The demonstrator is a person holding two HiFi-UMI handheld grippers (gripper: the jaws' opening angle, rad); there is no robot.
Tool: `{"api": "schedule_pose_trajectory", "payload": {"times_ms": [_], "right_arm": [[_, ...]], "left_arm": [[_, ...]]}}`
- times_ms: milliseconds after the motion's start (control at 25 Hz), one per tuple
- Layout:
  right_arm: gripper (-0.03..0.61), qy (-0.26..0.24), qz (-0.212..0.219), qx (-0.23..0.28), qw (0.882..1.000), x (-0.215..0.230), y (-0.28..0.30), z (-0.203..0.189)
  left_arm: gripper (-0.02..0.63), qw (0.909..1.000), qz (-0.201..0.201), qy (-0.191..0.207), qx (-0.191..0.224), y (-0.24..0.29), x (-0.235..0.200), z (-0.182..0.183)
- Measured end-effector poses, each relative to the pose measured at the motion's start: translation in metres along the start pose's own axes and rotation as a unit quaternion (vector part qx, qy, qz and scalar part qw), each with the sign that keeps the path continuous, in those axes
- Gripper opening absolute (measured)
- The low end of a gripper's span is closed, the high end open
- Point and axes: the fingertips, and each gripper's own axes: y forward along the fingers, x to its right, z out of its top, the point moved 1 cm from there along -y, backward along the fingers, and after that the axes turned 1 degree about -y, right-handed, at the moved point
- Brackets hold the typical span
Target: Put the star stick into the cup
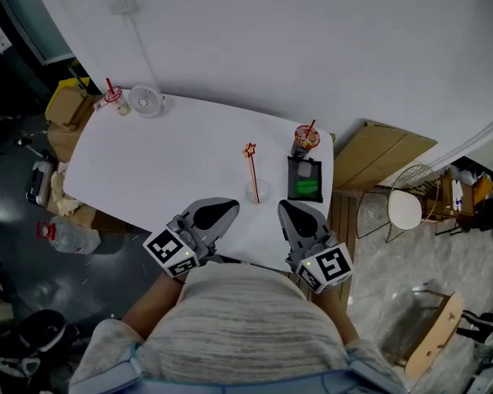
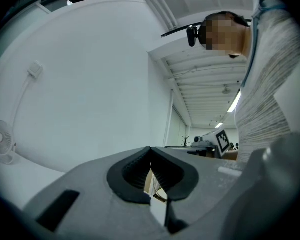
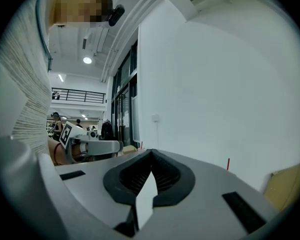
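Jaws of the left tool [image 1: 220, 213] and right tool [image 1: 295, 215] are pressed together on nothing above the surface [image 1: 148, 171], where the star stick's [image 1: 251, 169] lower end overlaps the clear cup [image 1: 261, 192].

Cup [image 1: 260, 192] faint, outline barely discernible.

Left gripper [image 1: 216, 214] and right gripper [image 1: 301, 218] are held side by side close to the torso, pointing forward, jaws closed, empty.
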Motion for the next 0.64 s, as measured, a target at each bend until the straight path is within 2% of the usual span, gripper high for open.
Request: {"api": "schedule_pose_trajectory", "payload": {"times_ms": [280,640], "right_arm": [[0.008,0.021,0.000,-0.003,1.000,0.004,0.000,-0.001],[0.008,0.025,0.008,-0.012,1.000,0.012,-0.009,-0.007]], "left_arm": [[0.015,0.9995,0.005,0.024,-0.018,-0.004,0.002,-0.001],[0.015,0.9995,0.023,-0.012,-0.019,-0.011,0.013,-0.017]]}}
